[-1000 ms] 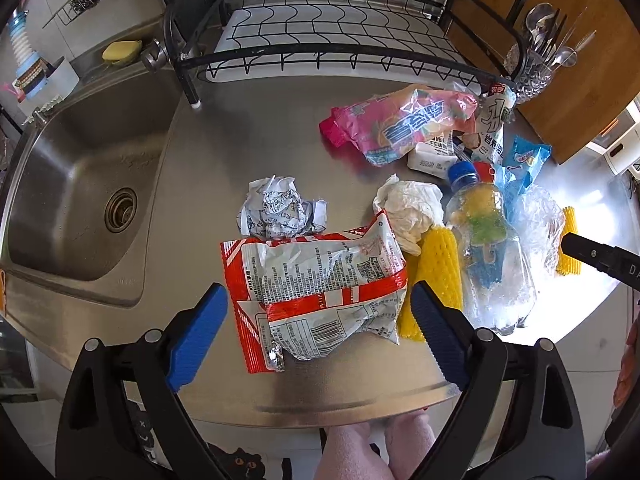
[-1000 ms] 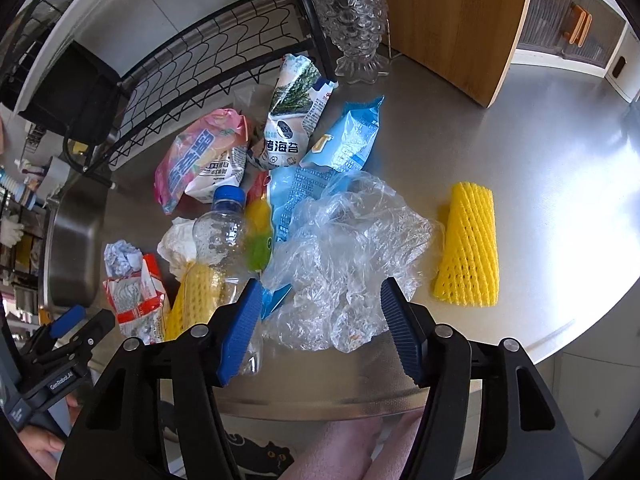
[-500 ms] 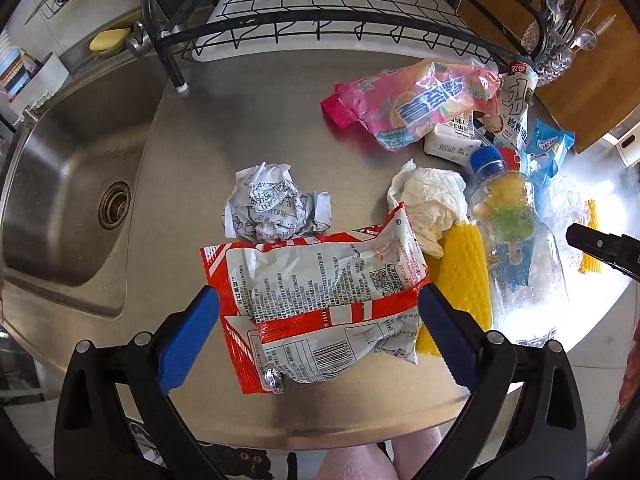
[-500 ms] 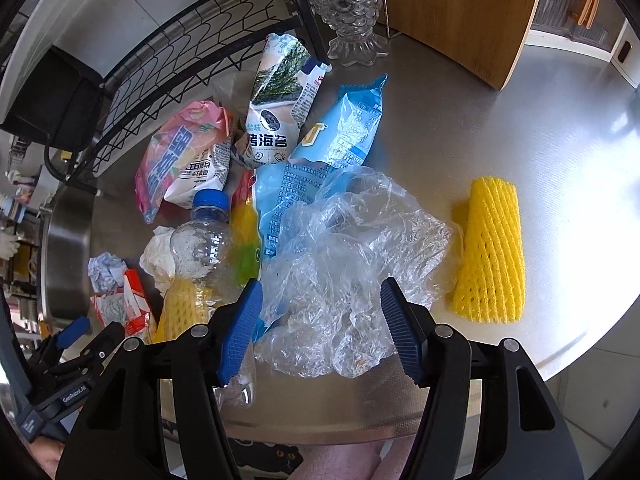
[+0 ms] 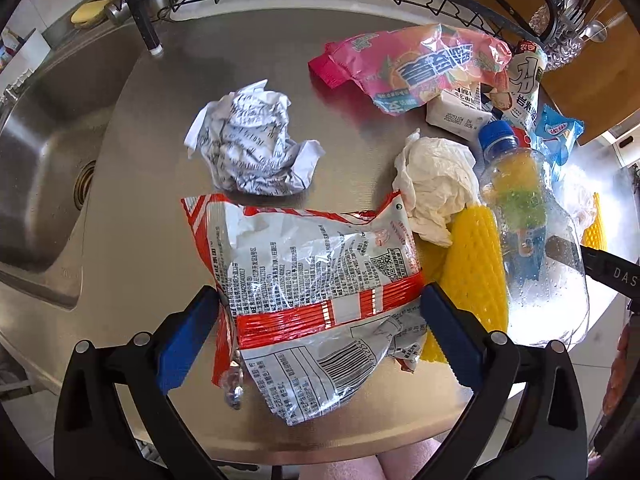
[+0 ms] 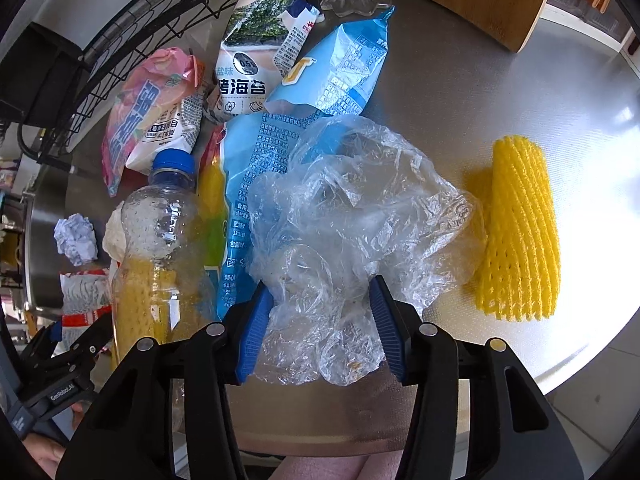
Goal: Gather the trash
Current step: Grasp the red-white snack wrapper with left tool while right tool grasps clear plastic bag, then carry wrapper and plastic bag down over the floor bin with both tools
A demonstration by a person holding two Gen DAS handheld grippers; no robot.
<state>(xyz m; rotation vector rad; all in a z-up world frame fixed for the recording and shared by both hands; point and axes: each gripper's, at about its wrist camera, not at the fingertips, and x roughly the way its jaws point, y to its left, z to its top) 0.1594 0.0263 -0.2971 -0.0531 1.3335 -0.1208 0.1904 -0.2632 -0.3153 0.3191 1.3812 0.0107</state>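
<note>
A: Straddling the red-and-white snack wrapper (image 5: pixel 316 280) at lower centre of the left wrist view, the left gripper (image 5: pixel 320 336) has just spread to full width; its blue pads sit at the wrapper's 2 side edges, not yet squeezing.

B: And the right gripper (image 6: pixel 320 328)?

A: Its jaws have just been narrowing around the crumpled clear plastic bag (image 6: pixel 352 232), lower centre of its view. The film bulges between the pads, but whether they truly pinch it I cannot tell.

B: So how much is collected?

A: Nothing, by my reading. The crumpled paper ball (image 5: pixel 248 148), white tissue (image 5: pixel 436 184), plastic bottle (image 6: pixel 160 232), pink bag (image 5: pixel 416 64), blue packet (image 6: pixel 336 72) and yellow foam net (image 6: pixel 520 228) all lie on the steel counter (image 5: pixel 180 92). No bin shows.
</note>
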